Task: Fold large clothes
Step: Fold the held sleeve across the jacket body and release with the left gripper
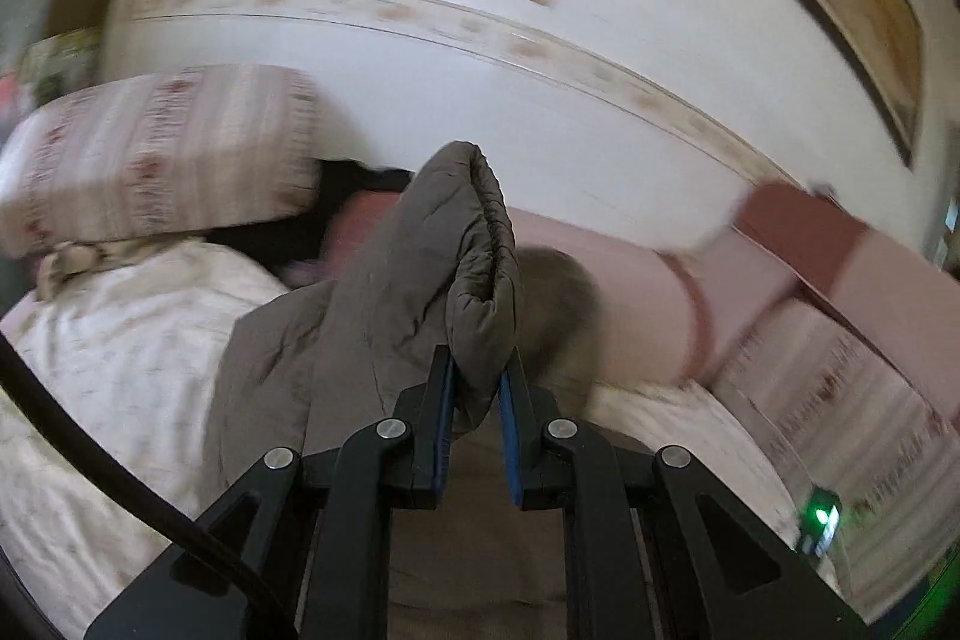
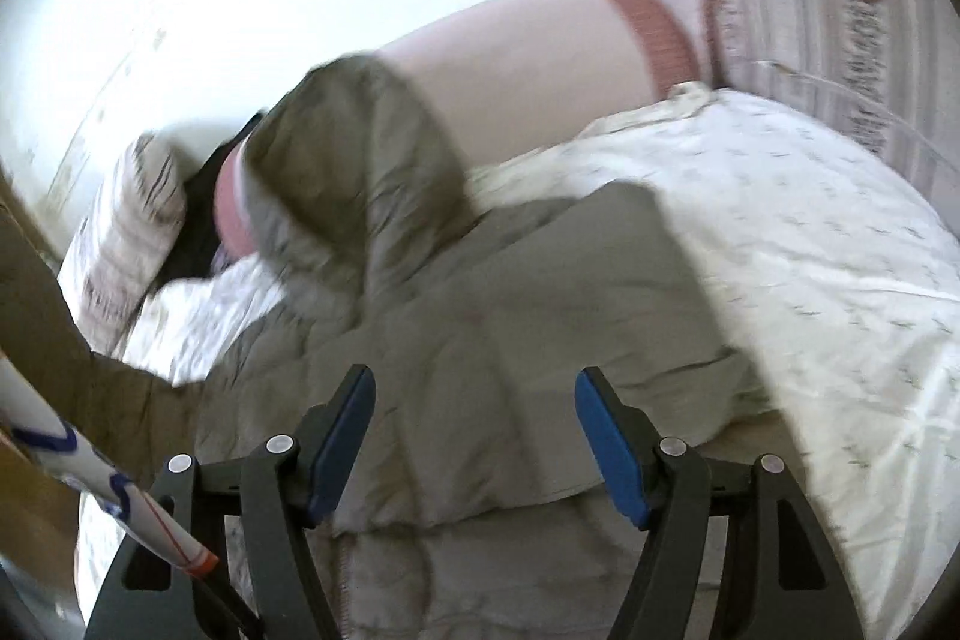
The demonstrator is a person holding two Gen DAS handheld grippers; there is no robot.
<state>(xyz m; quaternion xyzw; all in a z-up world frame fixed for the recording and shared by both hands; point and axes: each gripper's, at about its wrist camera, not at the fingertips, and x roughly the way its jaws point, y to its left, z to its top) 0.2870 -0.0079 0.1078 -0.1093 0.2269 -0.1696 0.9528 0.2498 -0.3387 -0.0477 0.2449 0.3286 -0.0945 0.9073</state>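
In the left wrist view, my left hand-held gripper (image 1: 478, 370) pinches the elastic cuff of the grey-brown quilted puffer jacket (image 1: 360, 316), its sleeve trailing toward the frame's lower left. In the right wrist view, my right hand-held gripper (image 2: 474, 436) stands spread and empty just above the jacket body, which lies on the white-quilted bed (image 2: 780, 220), long axis running upper left.

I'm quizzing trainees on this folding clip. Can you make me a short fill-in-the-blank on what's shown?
1. The left gripper is shut on the jacket's elastic ____.
2. The right gripper hovers ____ above the grey-brown jacket.
3. The jacket lies on a white ____.

Missing words: cuff; open; bedcover
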